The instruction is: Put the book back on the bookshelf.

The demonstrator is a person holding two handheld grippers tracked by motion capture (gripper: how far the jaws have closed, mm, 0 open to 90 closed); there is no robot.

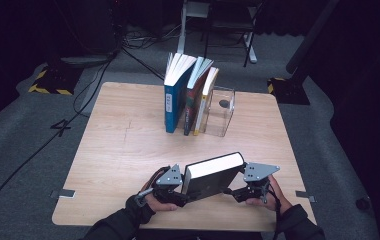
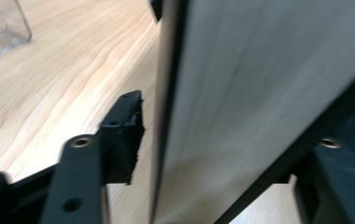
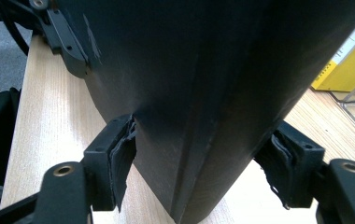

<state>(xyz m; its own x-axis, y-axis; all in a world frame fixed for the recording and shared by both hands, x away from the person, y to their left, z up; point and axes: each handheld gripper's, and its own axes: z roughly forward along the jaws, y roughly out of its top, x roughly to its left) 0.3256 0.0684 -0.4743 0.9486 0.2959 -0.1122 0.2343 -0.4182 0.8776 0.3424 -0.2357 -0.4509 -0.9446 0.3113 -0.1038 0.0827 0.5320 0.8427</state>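
Black-covered book (image 1: 213,175) stands on the near part of the wooden table (image 1: 123,150), held between the two grippers, its white page block facing up and away from the person. Left gripper (image 1: 178,192) is at the book's left end; in the left gripper view the book (image 2: 259,93) sits between the jaws, and a narrow gap shows between the left pad (image 2: 122,140) and the cover, so the jaws stand apart around it; contact on the other side cannot be told. Right gripper (image 1: 238,192) is at the book's right end; in the right gripper view the dark cover (image 3: 203,93) fills the space between the pads (image 3: 122,158), both of which lie against it, clamped on the book. Near table edge runs just behind the hands; the middle of the table between the held book and the far row is open. At the far edge three books (image 1: 188,95) stand leaning against a clear plastic box (image 1: 220,112), with bare wood to their left. Table surface is pale wood grain. Grey carpet (image 1: 28,150) surrounds the table, with cables (image 1: 33,155) trailing across it on the left, and the room beyond is dark.
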